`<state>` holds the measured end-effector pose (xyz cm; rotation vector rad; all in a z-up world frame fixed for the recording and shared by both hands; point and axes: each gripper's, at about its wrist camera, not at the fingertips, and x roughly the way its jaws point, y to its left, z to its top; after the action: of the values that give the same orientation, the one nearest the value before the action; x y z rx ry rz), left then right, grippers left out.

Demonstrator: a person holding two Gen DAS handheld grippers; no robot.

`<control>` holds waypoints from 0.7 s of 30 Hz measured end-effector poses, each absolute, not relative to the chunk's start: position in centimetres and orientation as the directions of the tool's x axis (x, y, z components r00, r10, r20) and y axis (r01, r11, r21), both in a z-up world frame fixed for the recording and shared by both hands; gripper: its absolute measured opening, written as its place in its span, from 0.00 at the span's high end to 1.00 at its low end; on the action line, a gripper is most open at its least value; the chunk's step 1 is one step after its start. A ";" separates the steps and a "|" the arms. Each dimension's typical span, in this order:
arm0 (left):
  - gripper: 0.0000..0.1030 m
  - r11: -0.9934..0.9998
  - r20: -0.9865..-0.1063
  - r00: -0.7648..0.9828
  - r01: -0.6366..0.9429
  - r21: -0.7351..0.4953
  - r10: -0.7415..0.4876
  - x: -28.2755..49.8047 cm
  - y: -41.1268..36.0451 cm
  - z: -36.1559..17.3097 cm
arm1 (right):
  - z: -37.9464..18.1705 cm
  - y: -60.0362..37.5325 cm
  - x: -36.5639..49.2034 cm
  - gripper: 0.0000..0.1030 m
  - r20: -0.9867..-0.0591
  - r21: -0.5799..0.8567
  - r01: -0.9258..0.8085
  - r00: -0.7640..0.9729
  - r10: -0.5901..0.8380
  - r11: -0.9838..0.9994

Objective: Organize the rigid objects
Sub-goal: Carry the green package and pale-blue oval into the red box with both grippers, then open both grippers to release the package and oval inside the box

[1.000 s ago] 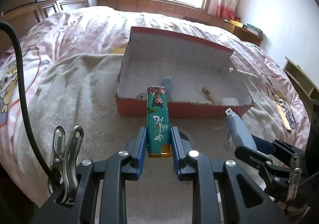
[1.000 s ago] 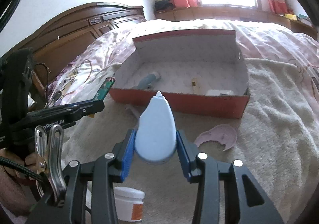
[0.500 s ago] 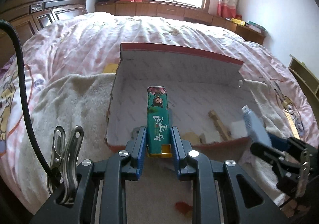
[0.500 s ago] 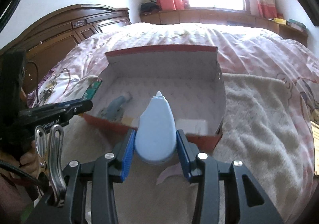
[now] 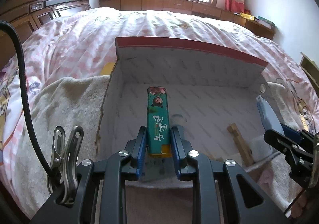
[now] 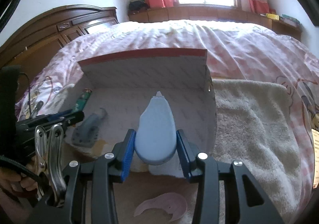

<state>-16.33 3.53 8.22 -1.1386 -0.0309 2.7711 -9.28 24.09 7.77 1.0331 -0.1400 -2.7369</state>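
An open red cardboard box (image 5: 191, 44) (image 6: 143, 53) with a white inside lies on the bed. My left gripper (image 5: 158, 140) is shut on a narrow green box with a cartoon face (image 5: 158, 118) and holds it over the red box's left half. My right gripper (image 6: 155, 144) is shut on a light blue teardrop-shaped plastic piece (image 6: 156, 130), hanging over the red box's near right part. Each view shows the other tool: the blue piece (image 5: 268, 116) at the right, the green box (image 6: 82, 99) at the left.
In the red box lie a grey-blue tool (image 6: 89, 128), a wooden block (image 5: 239, 142) and a white piece. A cream towel (image 6: 253, 124) covers the pink quilt (image 5: 79, 44) around the box. A pink flamingo-shaped cutout (image 6: 163, 207) lies in front of it. A dark wooden headboard (image 6: 59, 24) stands left.
Both grippers have moved forward from the towel in front of the red box to above its inside, each still carrying its object. The box now fills more of both views.
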 end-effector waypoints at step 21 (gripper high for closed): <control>0.75 -0.995 -0.702 -0.704 -0.082 -0.063 0.103 -15.9 2.9 8.4 | 7.5 24.4 -9.6 0.43 -0.618 0.207 0.143 -0.748 -0.243 -0.968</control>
<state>-15.88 2.88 8.40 -1.1612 -0.0417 2.8110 -9.58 24.35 7.46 1.0026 -0.2162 -2.7492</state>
